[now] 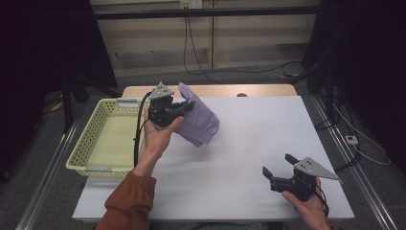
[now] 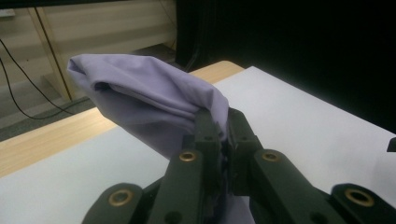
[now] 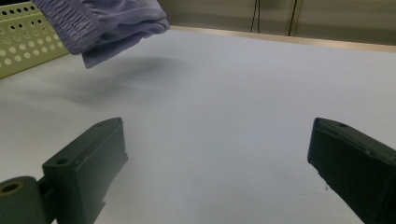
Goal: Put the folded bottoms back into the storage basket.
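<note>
A lavender cloth [image 1: 198, 120] hangs bunched above the white table [image 1: 249, 143], clear of its surface. My left gripper [image 1: 184, 108] is shut on a fold of it, near the table's back left. In the left gripper view the cloth [image 2: 144, 98] bulges up beyond the two black jaws, which pinch its edge. My right gripper [image 1: 278, 165] rests low at the table's front right, open, with nothing between its fingers. The right gripper view has the cloth [image 3: 107, 23] dangling at the top left, its shadow on the table below.
A pale yellow perforated basket [image 1: 91, 139] stands at the table's left edge, seemingly with nothing in it; its wall [image 3: 23, 37] is at the left of the right gripper view. Cables trail over the floor behind and to the right. A wooden strip [image 1: 210, 90] borders the table's far edge.
</note>
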Available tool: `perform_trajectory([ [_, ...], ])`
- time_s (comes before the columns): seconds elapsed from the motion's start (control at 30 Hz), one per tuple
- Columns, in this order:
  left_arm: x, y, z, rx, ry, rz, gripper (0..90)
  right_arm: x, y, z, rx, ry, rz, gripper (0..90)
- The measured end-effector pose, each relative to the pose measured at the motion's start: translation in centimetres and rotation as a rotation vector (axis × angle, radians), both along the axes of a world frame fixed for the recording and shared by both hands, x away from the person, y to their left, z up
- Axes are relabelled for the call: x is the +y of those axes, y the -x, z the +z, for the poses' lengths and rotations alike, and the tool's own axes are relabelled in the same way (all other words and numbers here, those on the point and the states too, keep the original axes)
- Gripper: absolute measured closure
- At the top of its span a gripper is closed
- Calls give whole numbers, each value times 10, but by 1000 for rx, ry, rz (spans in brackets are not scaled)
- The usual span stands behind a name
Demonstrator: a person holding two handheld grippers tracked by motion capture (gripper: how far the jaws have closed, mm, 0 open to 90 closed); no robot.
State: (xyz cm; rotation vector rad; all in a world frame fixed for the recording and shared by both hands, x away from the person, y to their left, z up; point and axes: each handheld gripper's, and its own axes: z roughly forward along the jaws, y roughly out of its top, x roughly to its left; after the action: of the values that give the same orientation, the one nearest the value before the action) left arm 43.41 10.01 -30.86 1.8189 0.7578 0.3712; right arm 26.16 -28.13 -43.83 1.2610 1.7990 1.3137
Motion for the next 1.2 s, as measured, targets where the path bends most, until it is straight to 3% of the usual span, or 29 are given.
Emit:
perform_trajectory([
  [0.5,16,15,15,-62,-4,16,856,0,0,0,0,-1,-2,43],
  [0.93,36,25,27,-81,12,45,857,0,0,0,-3,2,-1,43],
  [1.2,55,32,36,-107,45,59,857,0,0,0,-1,4,-1,43],
])
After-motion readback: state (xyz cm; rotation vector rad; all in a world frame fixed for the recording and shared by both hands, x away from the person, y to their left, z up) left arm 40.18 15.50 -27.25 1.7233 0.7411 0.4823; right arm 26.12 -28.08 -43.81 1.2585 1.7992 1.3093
